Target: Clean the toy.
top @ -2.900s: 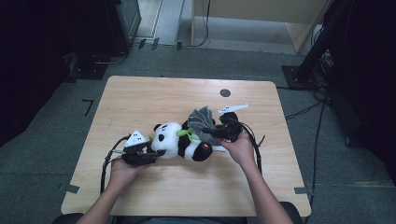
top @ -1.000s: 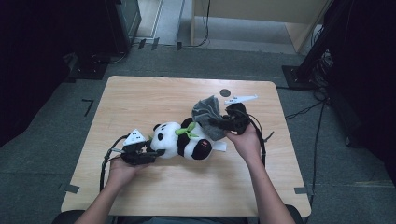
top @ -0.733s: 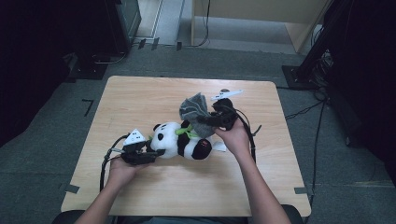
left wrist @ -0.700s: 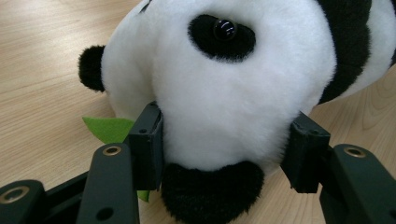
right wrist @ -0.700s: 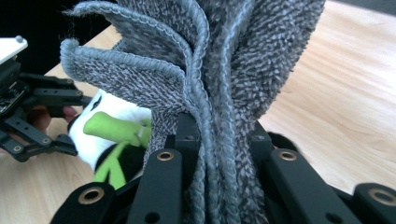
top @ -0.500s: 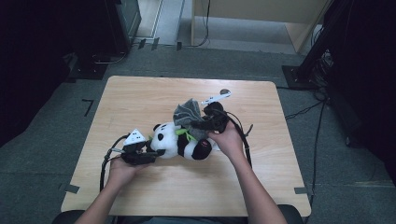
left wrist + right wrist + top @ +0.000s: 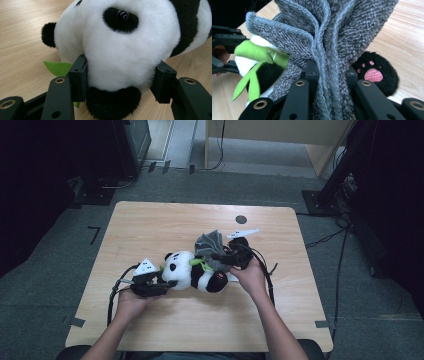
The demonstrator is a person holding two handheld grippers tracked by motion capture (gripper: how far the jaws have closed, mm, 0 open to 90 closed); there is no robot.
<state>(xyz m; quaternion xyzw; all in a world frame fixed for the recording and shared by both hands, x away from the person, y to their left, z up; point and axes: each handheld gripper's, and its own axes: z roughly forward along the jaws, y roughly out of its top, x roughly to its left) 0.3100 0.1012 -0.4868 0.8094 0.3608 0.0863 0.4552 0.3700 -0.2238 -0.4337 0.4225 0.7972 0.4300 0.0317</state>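
Lying on its side near the middle of the light wooden tabletop [image 7: 150, 225], a black-and-white plush panda toy [image 7: 192, 272] is held from both ends. At the left of the high view, the left gripper [image 7: 161, 285] has its fingers [image 7: 79, 75] pressed into the white fur on either side of the panda's round head, one black ear bulging out between them (the gripper's own camera shows the fur dented at both pads). A green felt leaf [image 7: 58, 68] lies flat on the wood just beside that head. At the panda's other end, the right gripper [image 7: 220, 256] has its fingers [image 7: 312, 72] clamped tight on a bunched grey terry-cloth towel [image 7: 332, 42], whose folded, stitched edges stand up from between them in a fan. In the high view the towel [image 7: 210, 242] sits over the toy's body, touching it, with the person's right hand [image 7: 250, 277] behind the gripper. In the right gripper view a black paw with a pink embroidered pad [image 7: 374, 73] rests on the wood just beside the towel, and a green felt bamboo sprig [image 7: 259, 56] lies against the panda's chest under the cloth's edge.
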